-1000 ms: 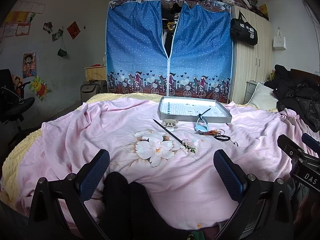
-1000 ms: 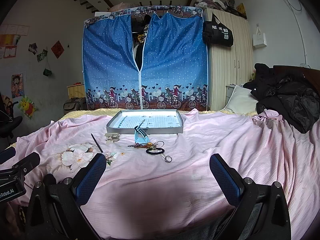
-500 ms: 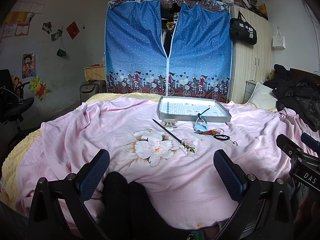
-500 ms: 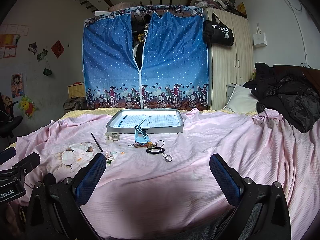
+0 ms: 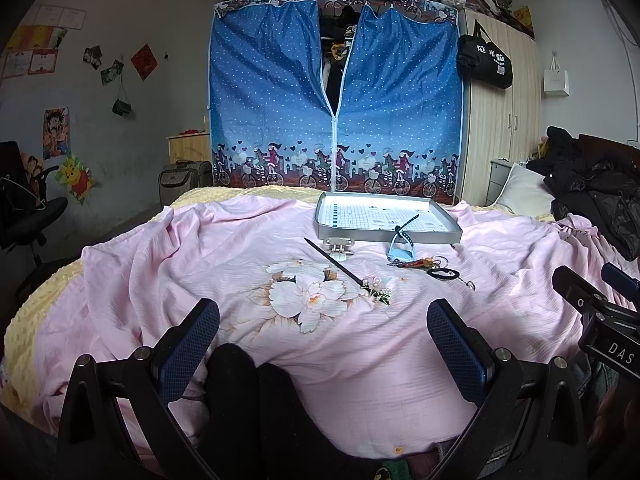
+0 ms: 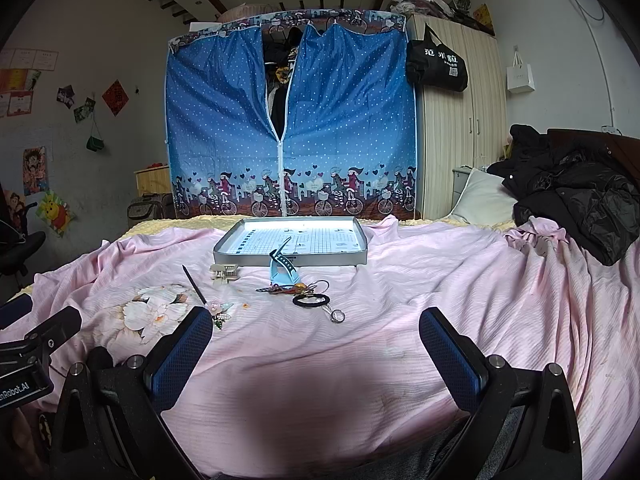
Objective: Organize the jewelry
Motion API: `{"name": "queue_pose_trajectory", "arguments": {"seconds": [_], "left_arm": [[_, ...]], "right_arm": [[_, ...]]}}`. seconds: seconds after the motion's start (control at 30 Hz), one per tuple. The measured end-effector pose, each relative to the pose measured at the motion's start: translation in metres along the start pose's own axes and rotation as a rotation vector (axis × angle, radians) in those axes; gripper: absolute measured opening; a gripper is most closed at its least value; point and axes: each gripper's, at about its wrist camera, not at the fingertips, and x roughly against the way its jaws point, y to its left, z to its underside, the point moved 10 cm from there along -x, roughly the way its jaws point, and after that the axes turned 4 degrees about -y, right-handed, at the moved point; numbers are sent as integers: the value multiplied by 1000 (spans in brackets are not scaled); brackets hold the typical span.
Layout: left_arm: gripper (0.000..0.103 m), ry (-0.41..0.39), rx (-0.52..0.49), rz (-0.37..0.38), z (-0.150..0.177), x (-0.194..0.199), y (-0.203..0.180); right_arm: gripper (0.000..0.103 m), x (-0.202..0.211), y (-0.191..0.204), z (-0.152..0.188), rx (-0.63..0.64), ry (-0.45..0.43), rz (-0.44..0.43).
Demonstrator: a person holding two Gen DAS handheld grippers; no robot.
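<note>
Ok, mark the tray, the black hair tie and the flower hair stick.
tray [image 6: 290,258], right wrist view, front wall.
black hair tie [image 6: 311,300], right wrist view, front of the loop.
flower hair stick [image 5: 340,266], left wrist view, mid-shaft.

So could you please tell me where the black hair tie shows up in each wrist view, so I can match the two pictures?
Left wrist view: the hair tie lies right of centre on the pink sheet, right of the hairpin.
Right wrist view: the hair tie lies near centre, just ahead of the open fingers.
Shared landmark: the grey tray, farther back on the bed in both views.
</note>
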Motion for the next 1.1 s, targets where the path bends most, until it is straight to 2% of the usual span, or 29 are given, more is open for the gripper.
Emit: {"name": "queue_pose_trajectory", "arguments": {"seconds": [1.1], "left_arm": [[101, 4, 2, -5, 2, -2, 7]], "right_arm": [[103, 1, -2, -2, -3, 5, 0]]}}
